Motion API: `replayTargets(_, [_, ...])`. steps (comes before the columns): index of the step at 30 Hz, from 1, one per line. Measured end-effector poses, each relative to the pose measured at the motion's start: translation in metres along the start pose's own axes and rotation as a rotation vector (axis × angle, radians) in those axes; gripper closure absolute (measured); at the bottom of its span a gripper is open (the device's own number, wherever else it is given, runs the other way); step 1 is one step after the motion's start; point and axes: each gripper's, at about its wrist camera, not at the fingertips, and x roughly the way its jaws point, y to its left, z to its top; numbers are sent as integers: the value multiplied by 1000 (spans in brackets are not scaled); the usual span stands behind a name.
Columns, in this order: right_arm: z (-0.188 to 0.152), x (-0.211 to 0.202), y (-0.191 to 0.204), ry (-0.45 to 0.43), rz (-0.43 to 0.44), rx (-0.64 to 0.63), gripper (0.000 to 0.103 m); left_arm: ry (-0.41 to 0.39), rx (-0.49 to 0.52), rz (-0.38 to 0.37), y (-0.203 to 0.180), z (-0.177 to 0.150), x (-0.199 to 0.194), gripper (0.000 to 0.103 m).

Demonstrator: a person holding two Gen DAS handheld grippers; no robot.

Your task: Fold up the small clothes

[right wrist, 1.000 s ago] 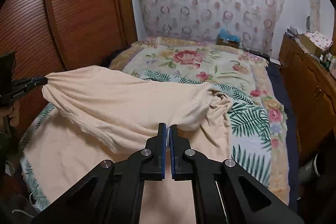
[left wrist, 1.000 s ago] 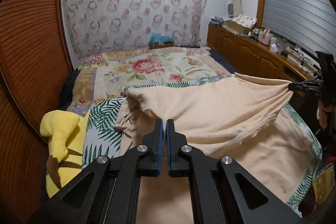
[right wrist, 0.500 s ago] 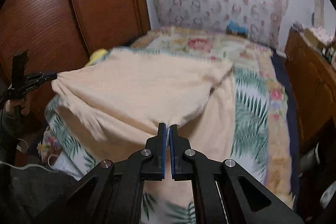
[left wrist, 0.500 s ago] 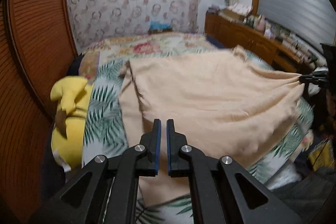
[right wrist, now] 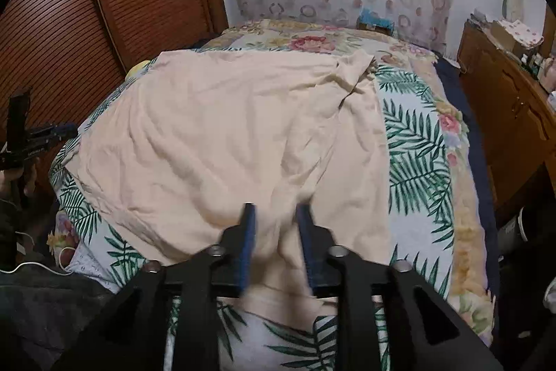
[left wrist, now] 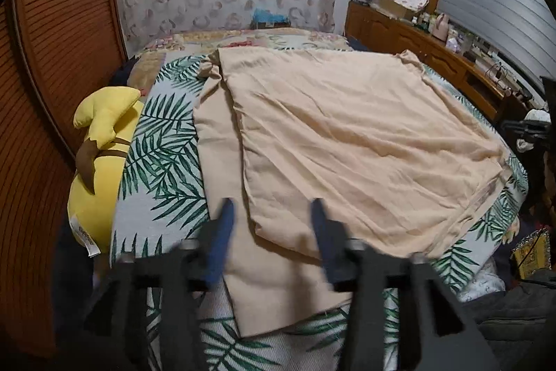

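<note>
Currently lying folded on the bed (left wrist: 163, 141): peach cloth (left wrist: 347, 141), ahead of both tongs. Left tongs (left wrist: 271, 214) and right tongs (right wrist: 274, 214) have just been opening, standing apart, gripping nothing.

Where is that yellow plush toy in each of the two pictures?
Left wrist view: yellow plush at the left, beside the bed's leafy cover.
Right wrist view: only a yellow sliver past the peach cloth's far left corner.
Shared landmark: the blue box against the patterned curtain.
</note>
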Motion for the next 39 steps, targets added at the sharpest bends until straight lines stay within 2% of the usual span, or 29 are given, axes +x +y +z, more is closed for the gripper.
replayTargets(2, [1, 3, -3, -10, -15, -2, 70, 31, -5, 11, 2, 0, 11, 36])
replayTargets(5, [6, 13, -11, -25, -9, 11, 70, 56, -13, 16, 5, -2, 22, 27])
replayTargets(8, [12, 33, -21, -28, 15, 47, 70, 87, -23, 26, 9, -4, 34, 25])
replayTargets(15, [12, 81, -24, 12, 24, 78, 71, 68, -19, 46, 11, -4, 36, 20])
replayTargets(16, [11, 83, -23, 13, 23, 76, 82, 66, -24, 49, 11, -4, 36, 19])
replayTargets(18, [8, 83, -21, 11, 25, 76, 98, 71, -21, 51, 11, -3, 37, 19])
replayTargets(20, [6, 70, -21, -24, 32, 79, 99, 72, -21, 50, 12, -2, 37, 19])
replayTargets(22, [3, 52, -22, -70, 1, 81, 99, 70, -22, 52, 12, -2, 37, 19])
replayTargets(25, [-6, 43, -23, -55, -17, 94, 99, 65, -25, 53, 13, -2, 37, 19])
replayTargets(27, [-12, 46, -19, -29, -59, 64, 98, 65, -25, 57, 12, -2, 38, 19])
replayTargets(32, [-12, 57, -15, -22, -94, 70, 84, 77, -35, 54, 14, 2, 40, 19])
replayTargets(34, [-10, 61, -13, -29, -103, 77, 72, 83, -48, 45, 17, 5, 42, 19])
replayTargets(37, [-7, 62, -12, -38, -97, 80, 60, 83, -72, 15, 23, 9, 43, 19])
replayTargets(39, [-9, 62, -10, -41, -92, 73, 59, 75, -94, -6, 26, 9, 42, 19])
